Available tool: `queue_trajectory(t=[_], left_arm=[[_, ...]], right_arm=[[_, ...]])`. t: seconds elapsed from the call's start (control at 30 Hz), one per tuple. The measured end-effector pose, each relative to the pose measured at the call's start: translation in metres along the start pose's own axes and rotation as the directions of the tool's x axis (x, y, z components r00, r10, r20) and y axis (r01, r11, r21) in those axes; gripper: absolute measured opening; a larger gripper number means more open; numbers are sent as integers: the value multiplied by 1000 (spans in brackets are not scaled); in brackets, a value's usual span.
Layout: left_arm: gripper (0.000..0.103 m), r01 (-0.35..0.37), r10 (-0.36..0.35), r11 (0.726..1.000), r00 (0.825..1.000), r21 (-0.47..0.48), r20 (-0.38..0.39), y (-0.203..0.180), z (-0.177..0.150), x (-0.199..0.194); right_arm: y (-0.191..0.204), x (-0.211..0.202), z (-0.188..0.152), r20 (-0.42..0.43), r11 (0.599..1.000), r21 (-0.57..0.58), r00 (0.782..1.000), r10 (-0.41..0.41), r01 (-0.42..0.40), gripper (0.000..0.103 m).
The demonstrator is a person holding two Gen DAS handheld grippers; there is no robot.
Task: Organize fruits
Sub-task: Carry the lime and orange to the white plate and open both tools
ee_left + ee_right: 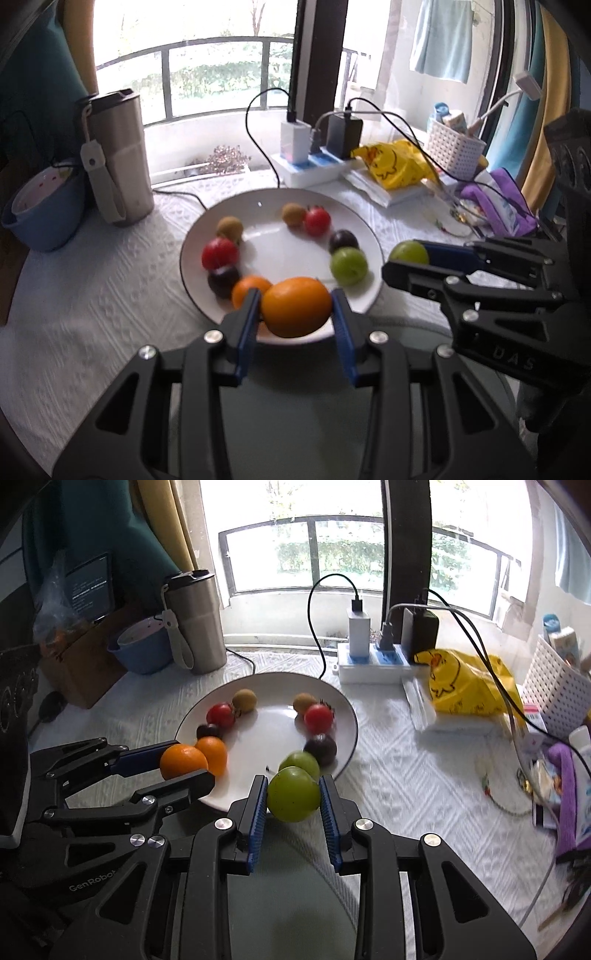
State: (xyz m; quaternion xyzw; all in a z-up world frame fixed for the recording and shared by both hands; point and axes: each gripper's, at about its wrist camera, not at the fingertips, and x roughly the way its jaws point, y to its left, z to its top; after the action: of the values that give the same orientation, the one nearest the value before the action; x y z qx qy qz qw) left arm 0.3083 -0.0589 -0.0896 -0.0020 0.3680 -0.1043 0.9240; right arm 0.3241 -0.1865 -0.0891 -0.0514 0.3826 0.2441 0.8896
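Note:
A white plate (280,254) holds fruit in two curved rows: brown fruits, red tomatoes, dark plums, one orange (247,290) and one green fruit (348,265). My left gripper (295,308) is shut on a second orange (297,306) over the plate's near rim, beside the first orange. My right gripper (293,794) is shut on a second green fruit (293,794), just off the plate's right rim (352,738) and next to the green fruit on the plate (301,762). Each gripper shows in the other's view, the right (406,260) and the left (184,766).
A steel tumbler (118,155) and a blue bowl (44,214) stand at the back left. A power strip (314,166) with chargers and cables lies behind the plate. A yellow bag (395,166), a white basket (456,151) and purple clutter (495,206) fill the right side.

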Motion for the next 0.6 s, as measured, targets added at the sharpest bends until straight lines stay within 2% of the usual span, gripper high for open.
queue_trajectory(t=[0.47, 0.6], left_arm=[[39, 12, -12, 1000, 1000, -27, -28, 34, 32, 50], [40, 22, -22, 999, 1000, -36, -13, 41, 37, 54]], right_arm=[[-8, 55, 40, -23, 999, 41, 1000, 3, -2, 30], [-9, 67, 45, -37, 999, 49, 999, 15, -13, 30]])
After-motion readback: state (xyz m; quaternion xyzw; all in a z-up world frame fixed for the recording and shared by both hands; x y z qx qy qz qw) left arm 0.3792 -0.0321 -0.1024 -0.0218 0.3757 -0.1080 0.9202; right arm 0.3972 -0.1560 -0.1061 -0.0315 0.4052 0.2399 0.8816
